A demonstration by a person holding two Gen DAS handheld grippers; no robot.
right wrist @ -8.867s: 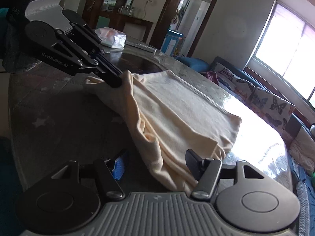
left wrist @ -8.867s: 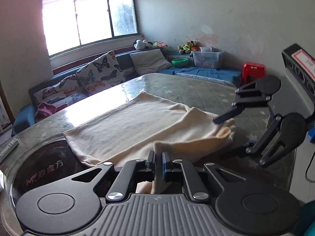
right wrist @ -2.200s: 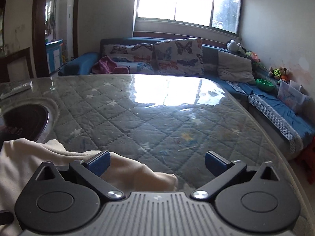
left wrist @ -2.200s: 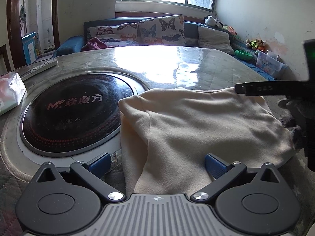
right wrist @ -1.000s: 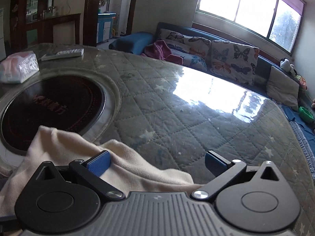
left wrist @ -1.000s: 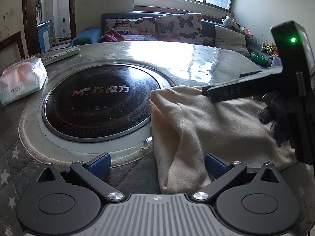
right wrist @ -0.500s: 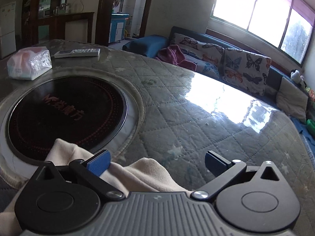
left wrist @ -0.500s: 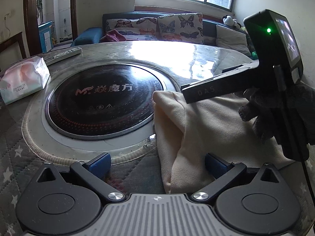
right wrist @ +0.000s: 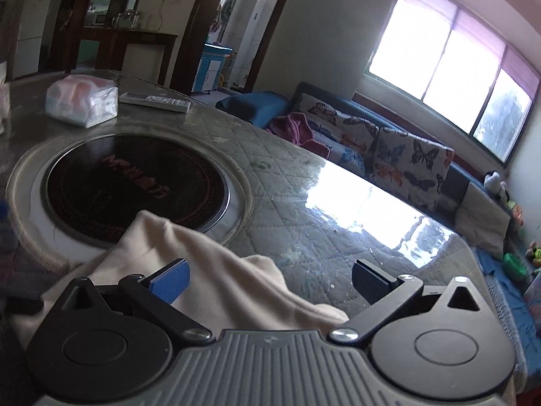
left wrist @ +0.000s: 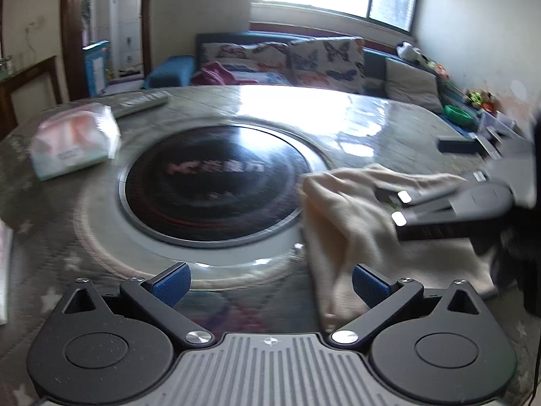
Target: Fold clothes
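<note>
A cream garment (left wrist: pixel 351 216) lies folded and bunched on the round table, right of the black hob. It also shows in the right wrist view (right wrist: pixel 216 270), under the gripper. My left gripper (left wrist: pixel 268 279) is open and empty, with the garment's near edge by its right finger. My right gripper (right wrist: pixel 268 277) is open, low over the garment; the cloth lies between and below its fingers, not pinched. In the left wrist view the right gripper's body (left wrist: pixel 473 203) reaches in from the right over the garment.
A black round hob (left wrist: pixel 213 186) sits in the table's middle. A tissue pack (left wrist: pixel 72 143) and a remote (left wrist: pixel 142 105) lie at the far left. The quilted table top (right wrist: pixel 304 209) stretches to a sofa with butterfly cushions (right wrist: pixel 405 159) behind.
Both grippers have swung leftward, so more of the hob and the tissue pack show. The right gripper has dropped lower over the garment. Both stay open.
</note>
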